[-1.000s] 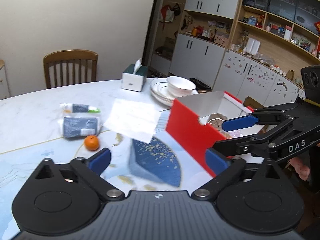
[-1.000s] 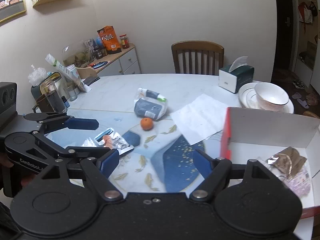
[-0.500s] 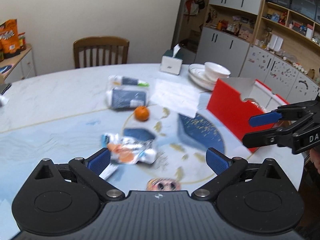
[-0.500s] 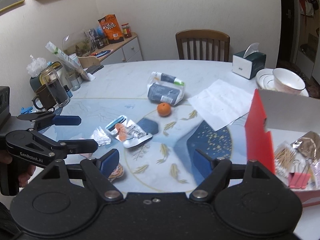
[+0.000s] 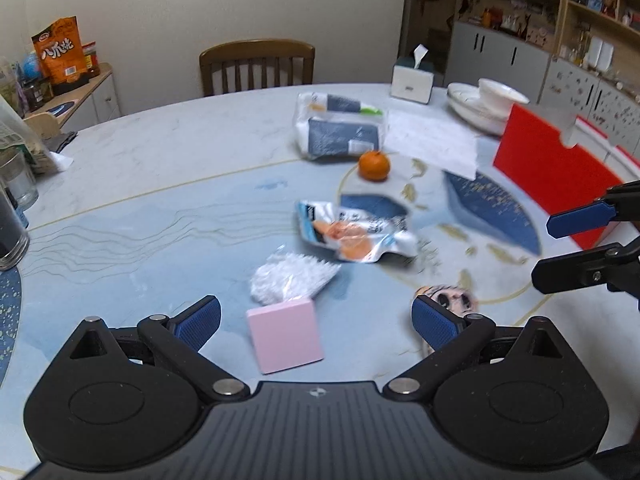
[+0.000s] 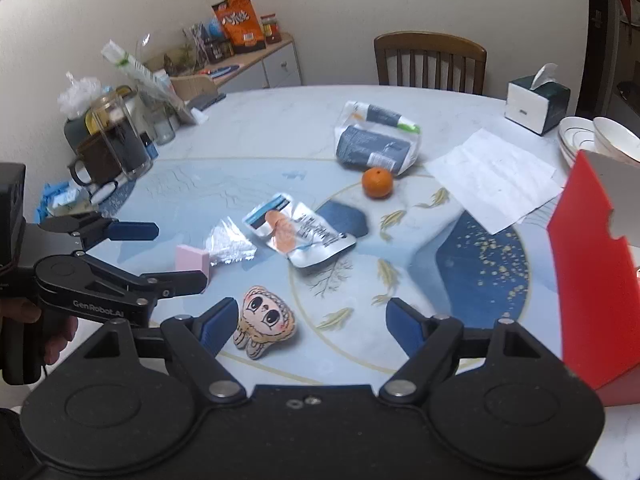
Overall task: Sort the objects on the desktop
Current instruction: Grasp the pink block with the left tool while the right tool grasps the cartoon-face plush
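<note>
A: Start at the grippers. How do they stand?

B: The left gripper [image 5: 316,320] has its jaws spread wide with nothing between the pads; it hangs over the near edge of the table [image 5: 160,160], tilted down at the pink sticky-note pad [image 5: 286,334], which lies just beyond its fingertips. The right gripper [image 6: 308,320] is also wide and empty, aimed down at bare table just right of the cartoon doll patch [image 6: 266,326] lying beside its left fingertip.

A: Why wide, do you think?

B: My guess is each is lining up a pick: flat items need open jaws brought down around them. Nothing is gripped yet.

A: And further out?

B: Past the pad, touching its far corner, is a crinkled clear wrapper [image 5: 292,278], then a snack packet [image 5: 352,236], a tangerine [image 5: 374,165] and a bagged dark package [image 5: 340,128]. At the right stands the red box [image 6: 592,280], probably where sorted things go, which would explain why it sits within easy reach.

A: What does one view give that the other lacks?

B: The right wrist view shows the doll patch whole, and a hand [image 6: 48,332] on the left gripper's handle; the left view half hides the patch behind its own right finger. The left view shows the pad's full top face; the right view shows only a corner behind the left gripper. Neither view looks into the box.
</note>
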Demonstrator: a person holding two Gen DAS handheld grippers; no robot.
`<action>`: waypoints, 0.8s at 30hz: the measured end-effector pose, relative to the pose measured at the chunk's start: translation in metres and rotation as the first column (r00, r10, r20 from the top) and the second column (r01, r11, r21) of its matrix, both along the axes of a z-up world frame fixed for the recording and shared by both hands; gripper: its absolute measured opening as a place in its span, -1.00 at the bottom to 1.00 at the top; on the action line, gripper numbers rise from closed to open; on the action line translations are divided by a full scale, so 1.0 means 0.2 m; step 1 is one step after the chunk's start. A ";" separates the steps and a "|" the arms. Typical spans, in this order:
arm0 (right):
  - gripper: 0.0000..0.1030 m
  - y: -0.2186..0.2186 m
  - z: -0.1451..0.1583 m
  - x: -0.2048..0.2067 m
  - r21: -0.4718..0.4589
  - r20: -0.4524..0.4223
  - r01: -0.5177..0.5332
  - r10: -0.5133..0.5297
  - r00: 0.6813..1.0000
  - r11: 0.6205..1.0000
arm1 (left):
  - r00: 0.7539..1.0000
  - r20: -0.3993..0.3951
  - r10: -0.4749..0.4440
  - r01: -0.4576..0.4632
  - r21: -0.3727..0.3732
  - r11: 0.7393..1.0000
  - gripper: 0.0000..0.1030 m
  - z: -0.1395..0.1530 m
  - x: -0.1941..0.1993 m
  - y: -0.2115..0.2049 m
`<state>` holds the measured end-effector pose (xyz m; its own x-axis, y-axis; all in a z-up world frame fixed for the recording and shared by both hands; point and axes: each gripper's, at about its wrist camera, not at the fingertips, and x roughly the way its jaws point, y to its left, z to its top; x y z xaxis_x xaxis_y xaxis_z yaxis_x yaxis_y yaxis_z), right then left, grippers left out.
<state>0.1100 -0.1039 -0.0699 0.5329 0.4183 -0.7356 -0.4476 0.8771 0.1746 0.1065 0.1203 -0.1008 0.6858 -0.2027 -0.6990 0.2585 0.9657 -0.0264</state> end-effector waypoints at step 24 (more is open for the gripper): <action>0.49 0.33 -0.19 0.11 -0.134 -0.119 0.062 -0.078 0.990 0.989 | 1.000 -0.024 0.000 0.002 0.099 0.995 0.98 -0.16 0.07 0.01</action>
